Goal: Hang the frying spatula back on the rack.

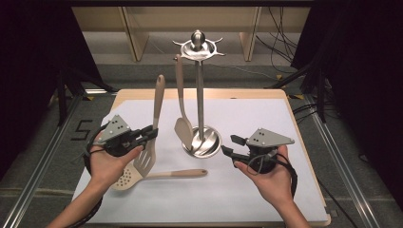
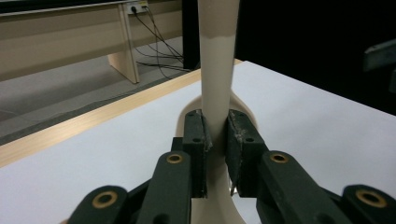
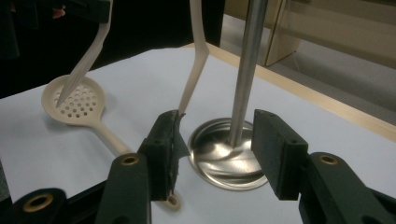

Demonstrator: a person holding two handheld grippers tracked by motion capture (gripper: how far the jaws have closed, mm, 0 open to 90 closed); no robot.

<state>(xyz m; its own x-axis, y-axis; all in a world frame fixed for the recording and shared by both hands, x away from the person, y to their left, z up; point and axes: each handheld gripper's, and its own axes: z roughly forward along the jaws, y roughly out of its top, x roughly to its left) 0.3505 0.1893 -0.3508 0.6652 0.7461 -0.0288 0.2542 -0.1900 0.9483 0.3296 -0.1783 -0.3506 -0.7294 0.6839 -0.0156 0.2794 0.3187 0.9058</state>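
Fingers of the left gripper (image 2: pixel 215 135) pinch the neck of a cream slotted turner (image 1: pixel 153 124) from both sides, pads flat against it just above the blade. The turner stands nearly upright over the white mat (image 1: pixel 266 190), its long axis running from the slotted blade low by the left hand up to the handle tip, which leans slightly toward the steel utensil stand (image 1: pixel 200 102). That stand rises to the turner's right, its hook ring (image 1: pixel 197 47) higher than the handle tip, with another utensil (image 1: pixel 181 102) already hanging from it. Hanging the turner would likely mean lifting and carrying it rightward. The right gripper (image 3: pixel 217 144) hovers with jaws spread, empty, facing the stand's base. A perforated skimmer (image 1: pixel 157 175) lies flat on the mat, just below the turner's blade.
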